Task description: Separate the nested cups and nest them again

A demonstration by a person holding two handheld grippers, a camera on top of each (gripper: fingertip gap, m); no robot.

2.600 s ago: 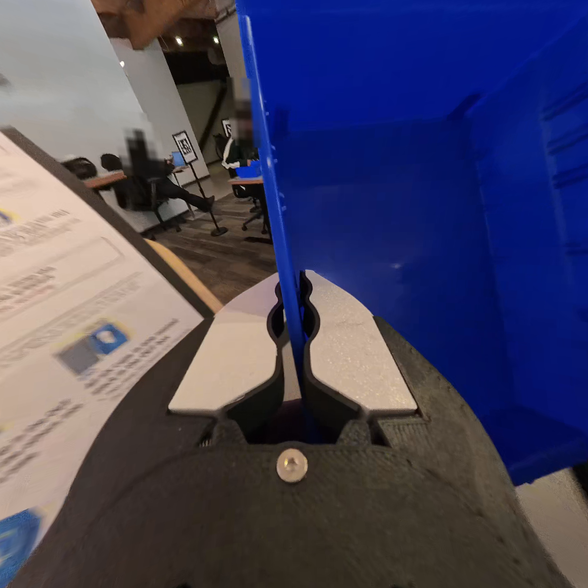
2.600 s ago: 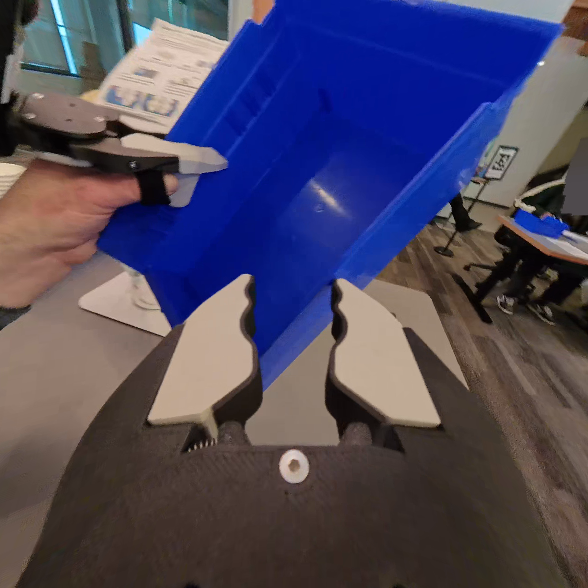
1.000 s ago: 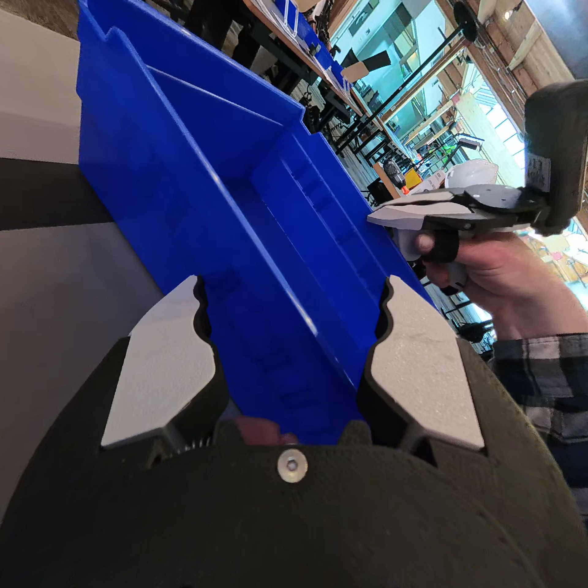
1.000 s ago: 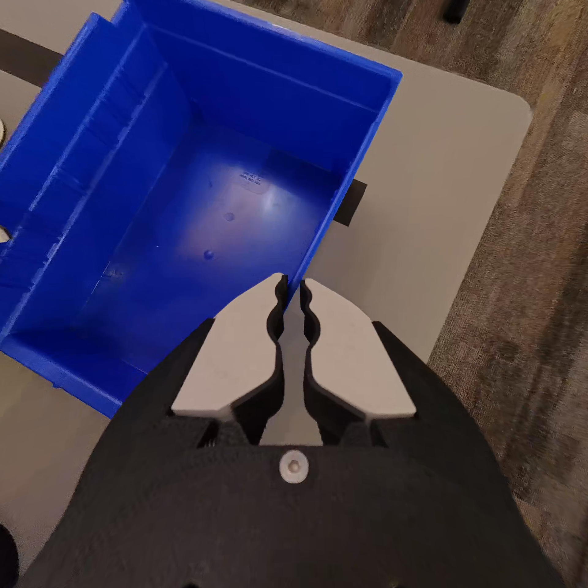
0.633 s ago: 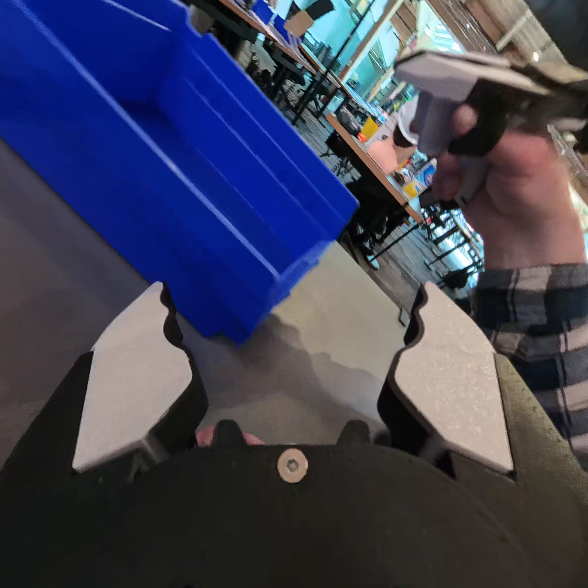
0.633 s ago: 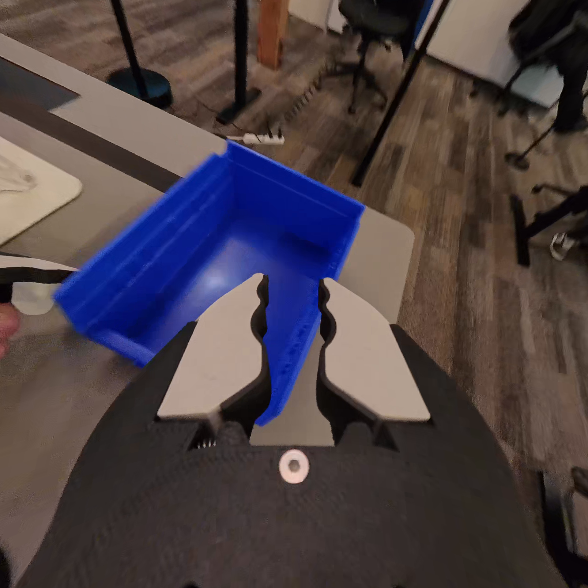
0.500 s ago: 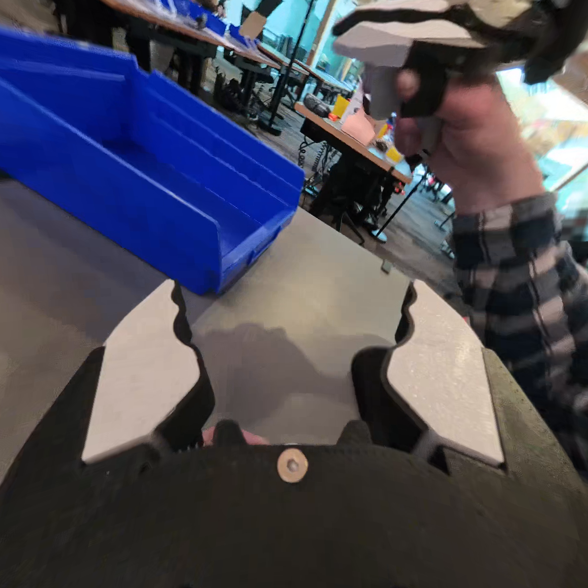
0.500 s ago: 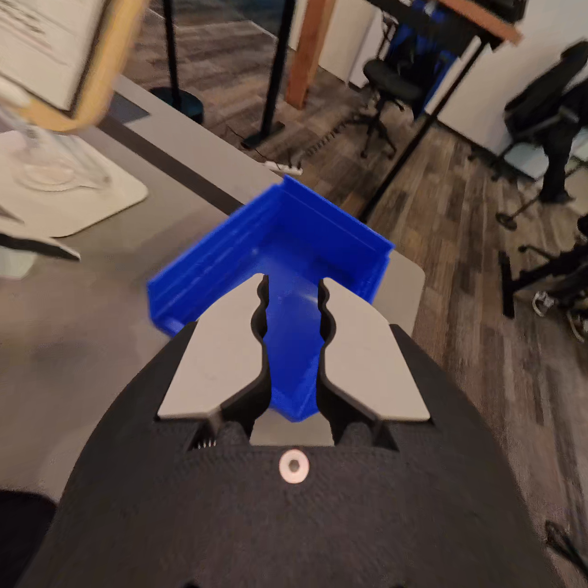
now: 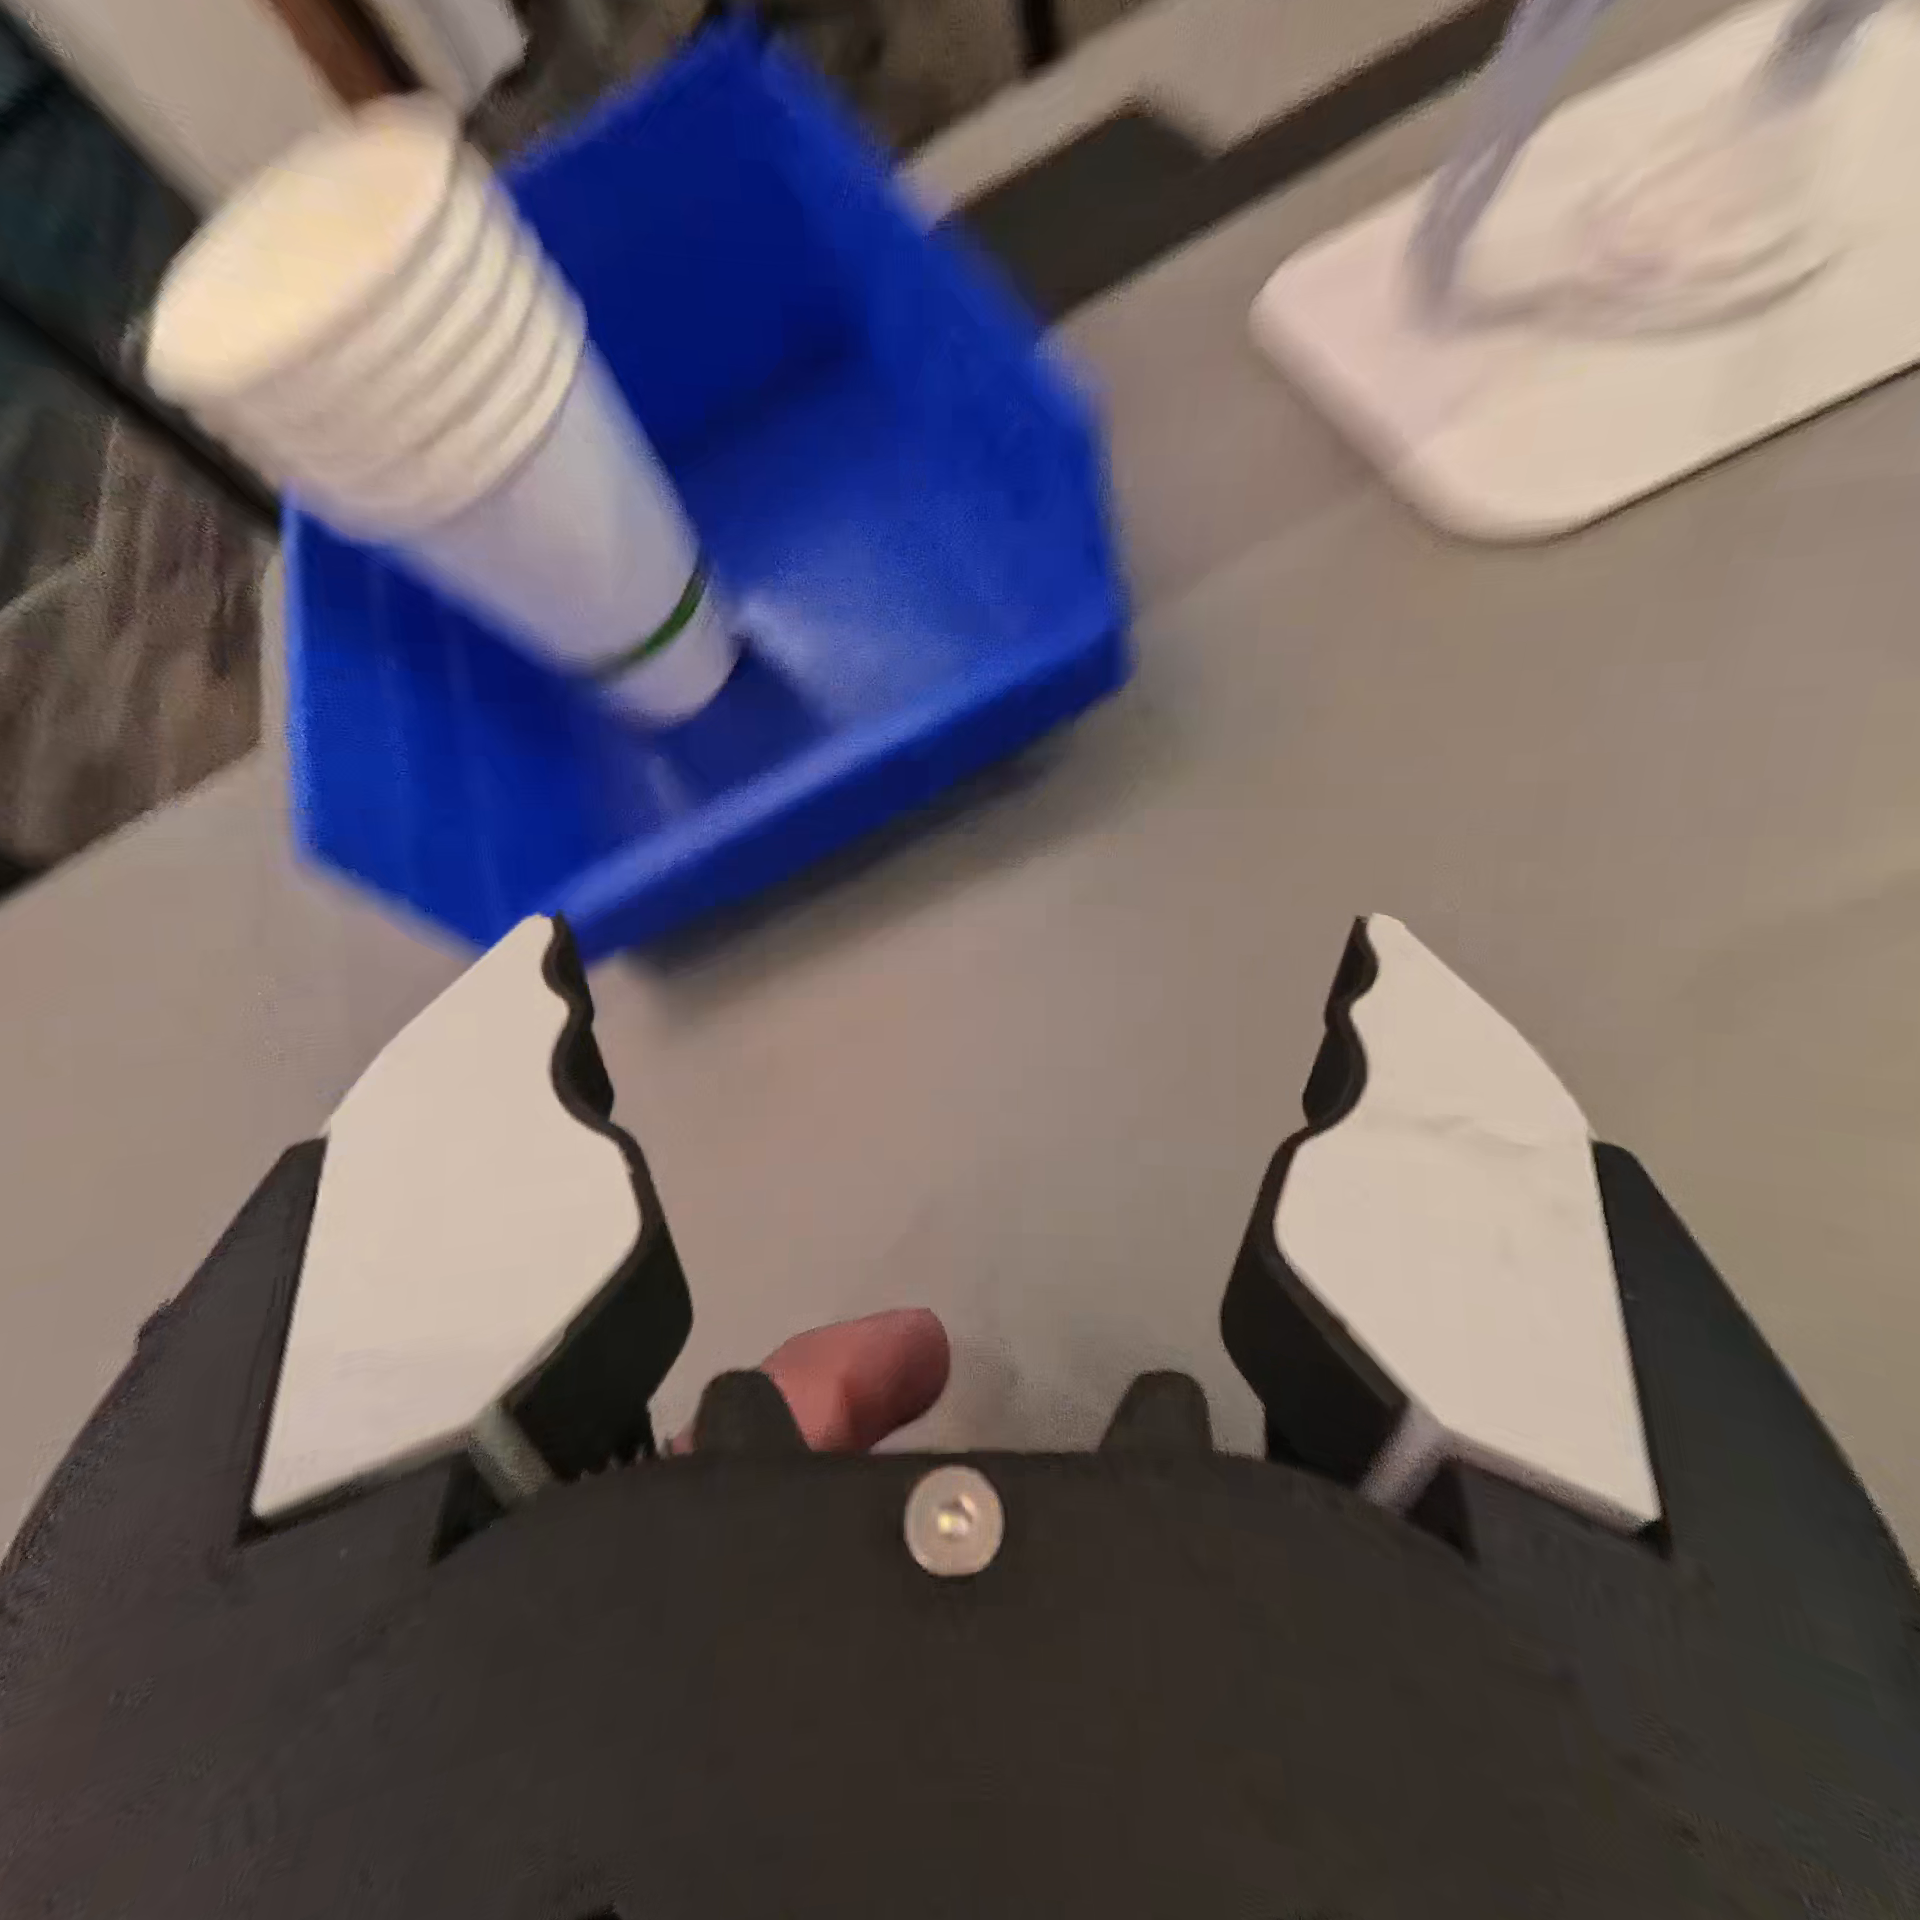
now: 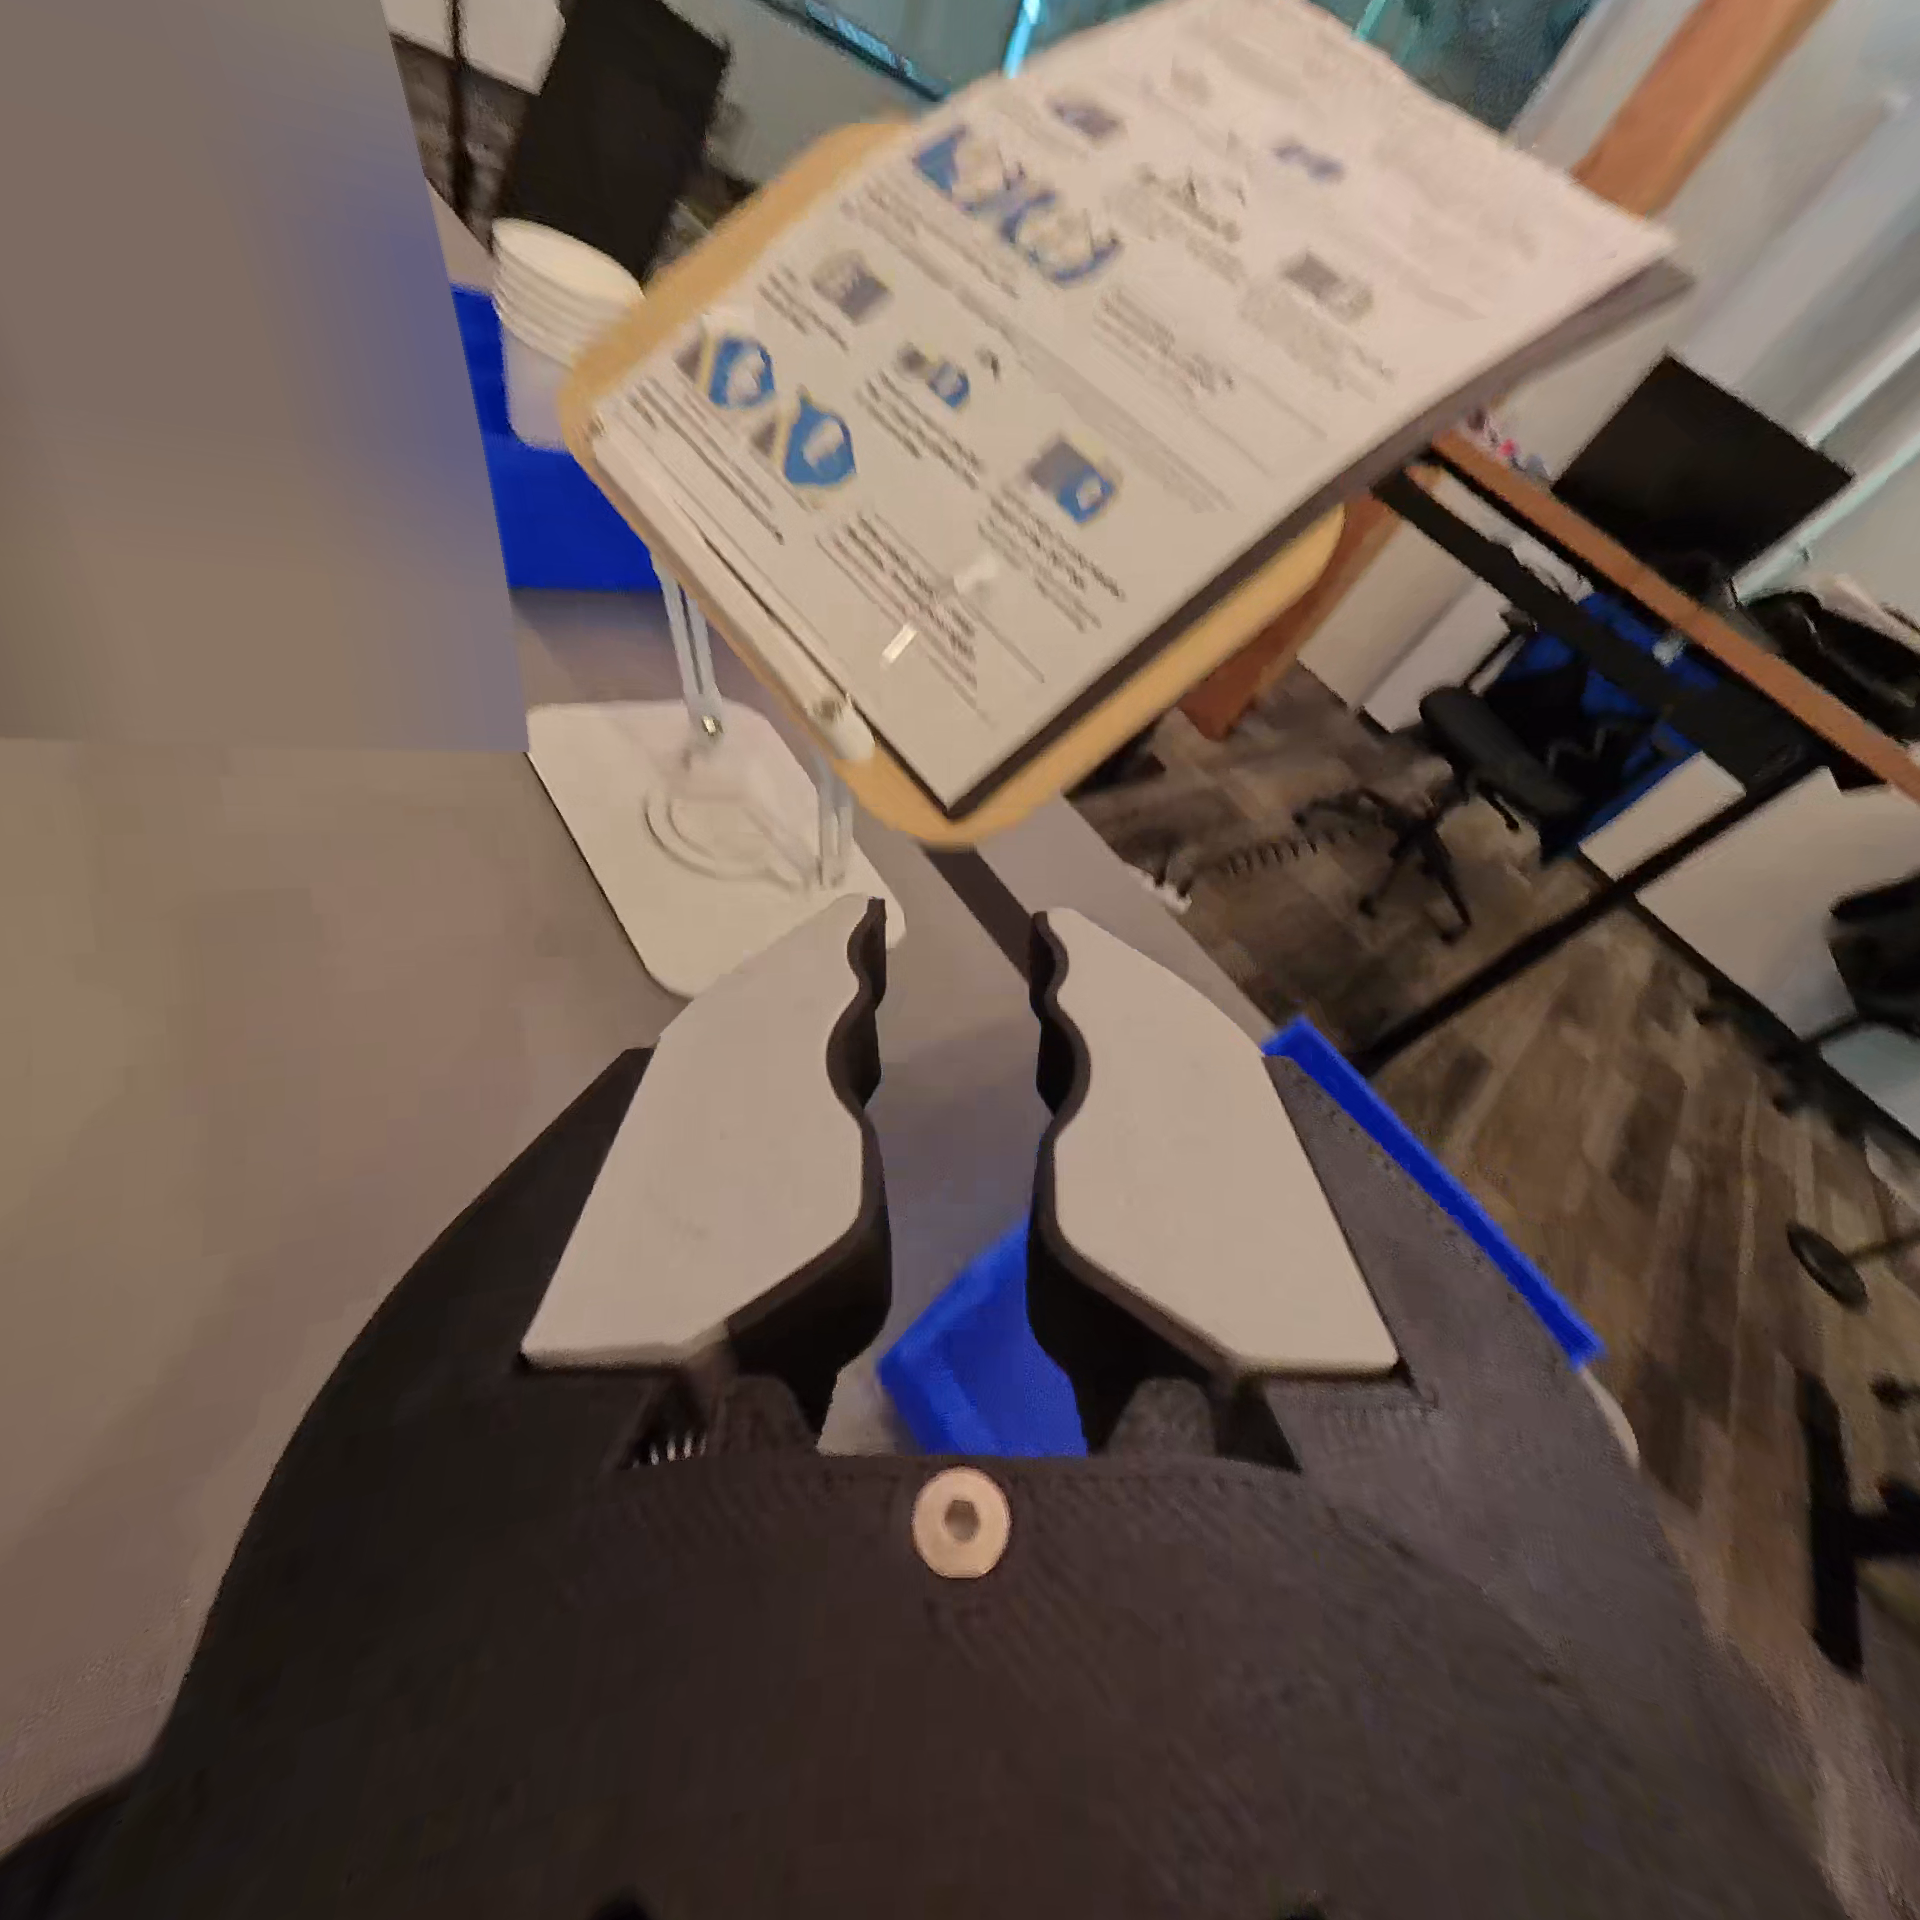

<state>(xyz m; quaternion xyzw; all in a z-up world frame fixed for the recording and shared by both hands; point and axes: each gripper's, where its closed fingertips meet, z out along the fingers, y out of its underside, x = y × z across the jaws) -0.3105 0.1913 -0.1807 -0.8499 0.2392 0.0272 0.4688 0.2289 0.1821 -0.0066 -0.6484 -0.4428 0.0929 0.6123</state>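
Note:
A stack of several nested white paper cups (image 9: 436, 416) stands in a blue bin (image 9: 883, 499) on the grey table (image 9: 1455, 831), blurred, in the upper left of the left wrist view. My left gripper (image 9: 961, 935) is wide open and empty, a little short of that bin. The cup stack also shows far off in the right wrist view (image 10: 561, 291), behind the document stand. My right gripper (image 10: 961, 925) is open by a narrow gap with nothing between its fingertips. A second, empty blue bin (image 10: 1434, 1174) lies on the table under and to the right of its fingers.
A document stand holds a printed sheet on a wooden board (image 10: 1091, 416). Its white base (image 10: 675, 810) sits on the table just ahead of my right gripper, and shows in the left wrist view (image 9: 1558, 364) at the upper right. The table edge and floor with chairs lie to the right. Spacing between my two grippers at the tips: around 55 cm.
Both grippers let go of the empty blue bin, which now rests on the table. My left gripper opened wide and swung toward the bin with the cups. My right gripper turned toward the stand.

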